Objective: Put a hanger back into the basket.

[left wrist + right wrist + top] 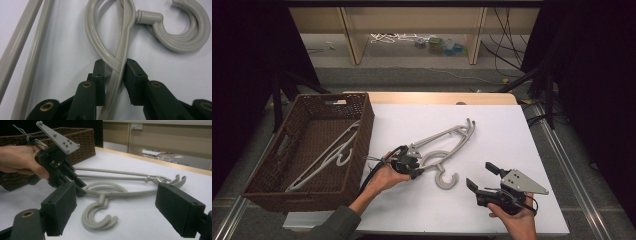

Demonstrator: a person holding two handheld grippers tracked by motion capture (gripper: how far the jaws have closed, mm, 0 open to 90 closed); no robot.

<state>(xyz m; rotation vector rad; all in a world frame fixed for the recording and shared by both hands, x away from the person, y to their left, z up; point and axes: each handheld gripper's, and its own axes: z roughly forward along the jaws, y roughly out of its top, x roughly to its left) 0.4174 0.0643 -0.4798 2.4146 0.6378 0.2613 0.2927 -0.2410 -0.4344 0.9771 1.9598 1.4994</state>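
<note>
Left gripper [410, 167] clenched on hangers [447, 142] — basket [302, 185] just left holds more; right gripper [482, 177] spread wide, near hook.

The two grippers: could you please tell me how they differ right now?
The left gripper is shut on the hanger lying on the table; the right gripper is open and holds nothing. The left sits near the basket; the right is near the table's front edge. Both are hand-held.

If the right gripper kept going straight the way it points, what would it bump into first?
Probably the grey hanger's hook, lying on the table just ahead of the open right gripper. Depth is hard to judge, so it might pass above it.
</note>
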